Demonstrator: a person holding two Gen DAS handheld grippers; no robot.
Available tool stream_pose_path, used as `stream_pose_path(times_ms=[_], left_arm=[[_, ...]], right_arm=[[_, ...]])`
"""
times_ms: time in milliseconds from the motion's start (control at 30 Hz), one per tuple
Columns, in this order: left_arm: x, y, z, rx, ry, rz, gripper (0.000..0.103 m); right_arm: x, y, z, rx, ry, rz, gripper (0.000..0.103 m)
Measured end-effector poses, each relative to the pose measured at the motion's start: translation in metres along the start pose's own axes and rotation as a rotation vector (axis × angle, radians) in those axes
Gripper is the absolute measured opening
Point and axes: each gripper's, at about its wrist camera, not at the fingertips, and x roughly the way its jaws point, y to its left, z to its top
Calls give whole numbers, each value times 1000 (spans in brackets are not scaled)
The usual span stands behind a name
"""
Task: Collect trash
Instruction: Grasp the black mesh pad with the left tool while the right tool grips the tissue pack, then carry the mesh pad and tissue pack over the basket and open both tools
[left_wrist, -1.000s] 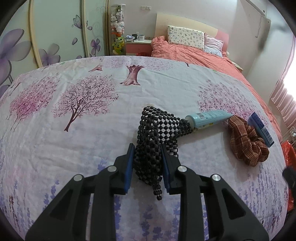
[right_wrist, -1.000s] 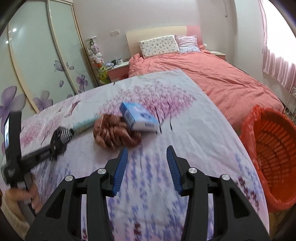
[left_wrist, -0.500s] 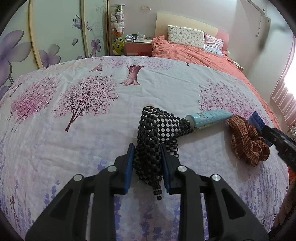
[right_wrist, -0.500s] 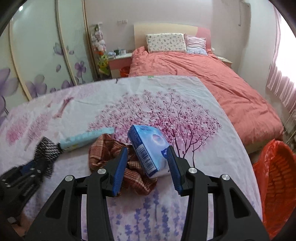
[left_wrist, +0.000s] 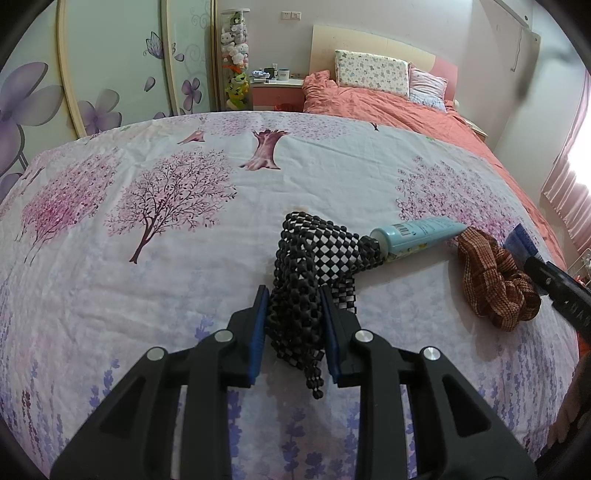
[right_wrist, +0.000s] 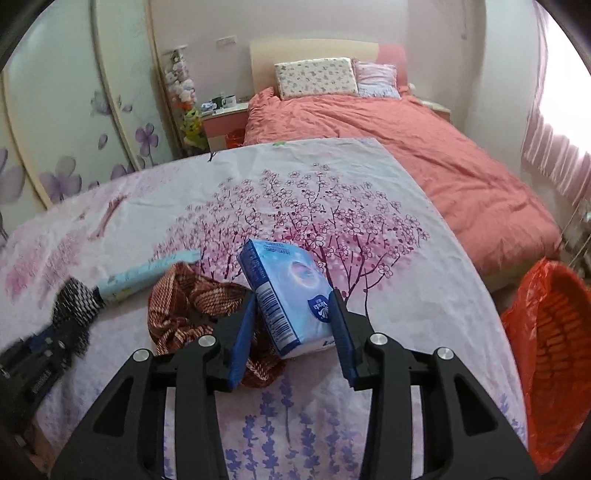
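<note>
My left gripper (left_wrist: 294, 295) is shut on a black and white checkered cloth (left_wrist: 314, 254) that lies on the flowered sheet (left_wrist: 147, 258). A light blue tube (left_wrist: 417, 236) lies just right of it, then a brown plaid scrunchie (left_wrist: 491, 280). My right gripper (right_wrist: 294, 299) is open, with its jaws on either side of a blue tissue pack (right_wrist: 288, 291) that rests against the scrunchie (right_wrist: 184, 306). The jaws do not visibly press the pack. The tube (right_wrist: 147, 273) and cloth (right_wrist: 74, 306) show at the left of the right wrist view.
An orange basket lined with a red bag (right_wrist: 554, 354) stands on the floor to the right of the sheet's edge. A bed with a salmon quilt (right_wrist: 406, 147) and pillows lies behind. Wardrobe doors (left_wrist: 110, 66) and a bedside table (left_wrist: 273, 85) stand at the back left.
My right gripper has swung left and moved in over the tissue pack, which now sits between its jaws. My left gripper has stayed shut on the cloth.
</note>
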Motion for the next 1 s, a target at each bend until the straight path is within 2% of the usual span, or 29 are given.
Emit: stream_pose_path(times_ms=[133, 267, 333, 500, 600, 767, 867, 1000], left_arm=[[0, -1, 0, 1, 0, 2, 28], [0, -1, 0, 2, 0, 3, 28], [1, -2, 0, 2, 0, 4, 28], [1, -2, 0, 2, 1, 4, 28], [1, -2, 0, 2, 1, 4, 28], [0, 1, 0, -14, -4, -20, 27], [-3, 6, -1, -34, -15, -70, 19], [-20, 3, -5, 10, -74, -92, 16]], right_arm=[[7, 2, 0, -9, 10, -28, 53], [20, -15, 6, 60, 59, 1, 59], [26, -23, 6, 95, 80, 23, 60], [21, -28, 1, 92, 67, 37, 55], [13, -39, -3, 137, 51, 45, 52], [2, -66, -14, 204, 49, 21, 51], [-3, -73, -21, 199, 44, 1, 51], [-10, -75, -26, 182, 41, 3, 50]])
